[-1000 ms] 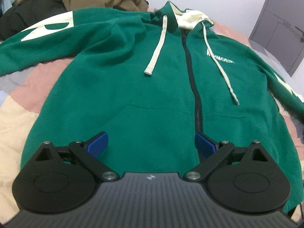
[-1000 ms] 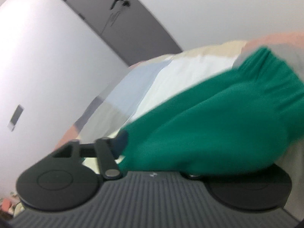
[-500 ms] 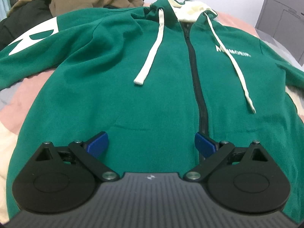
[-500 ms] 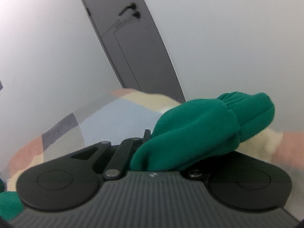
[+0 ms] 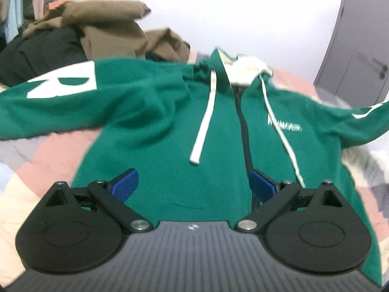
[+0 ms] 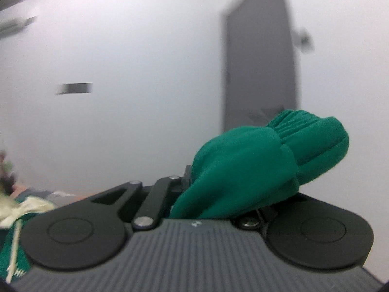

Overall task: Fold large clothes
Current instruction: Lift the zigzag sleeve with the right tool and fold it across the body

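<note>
Cuff (image 6: 313,141) of the green hoodie (image 5: 170,131) sits pinched in the right claw (image 6: 218,194); left claw (image 5: 193,187) gapes wide, empty.

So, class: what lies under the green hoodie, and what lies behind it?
Under the green hoodie is a patchwork bedcover in pink, cream and grey; the part beneath the body is covered. Behind it sit brown clothes piled on a black garment, whose lower parts the sleeve hides.
</note>
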Demonstrator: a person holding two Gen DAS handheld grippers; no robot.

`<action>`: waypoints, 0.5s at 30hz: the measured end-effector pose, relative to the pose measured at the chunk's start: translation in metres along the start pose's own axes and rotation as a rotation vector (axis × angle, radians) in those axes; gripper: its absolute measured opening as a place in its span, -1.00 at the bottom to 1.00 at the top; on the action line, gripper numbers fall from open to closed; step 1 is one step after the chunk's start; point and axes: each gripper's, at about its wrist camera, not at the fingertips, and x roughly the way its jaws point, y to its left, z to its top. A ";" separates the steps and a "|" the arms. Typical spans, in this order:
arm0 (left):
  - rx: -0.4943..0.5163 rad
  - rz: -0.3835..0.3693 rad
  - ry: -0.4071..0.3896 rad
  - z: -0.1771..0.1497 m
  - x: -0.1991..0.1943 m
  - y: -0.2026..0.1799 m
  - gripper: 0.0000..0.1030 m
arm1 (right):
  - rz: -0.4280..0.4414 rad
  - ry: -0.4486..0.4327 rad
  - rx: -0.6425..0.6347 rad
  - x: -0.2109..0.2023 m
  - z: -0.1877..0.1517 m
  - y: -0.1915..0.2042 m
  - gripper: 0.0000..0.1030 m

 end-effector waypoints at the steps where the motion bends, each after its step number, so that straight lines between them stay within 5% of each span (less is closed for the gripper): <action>1: -0.016 -0.005 -0.012 0.002 -0.007 0.006 0.93 | 0.025 -0.018 -0.057 -0.008 0.012 0.019 -0.76; 7: -0.099 -0.045 -0.053 0.004 -0.037 0.044 0.93 | 0.178 -0.058 -0.353 -0.064 0.043 0.145 -0.74; 15: -0.199 -0.091 -0.110 -0.002 -0.055 0.095 0.93 | 0.393 -0.009 -0.550 -0.131 0.010 0.287 -0.73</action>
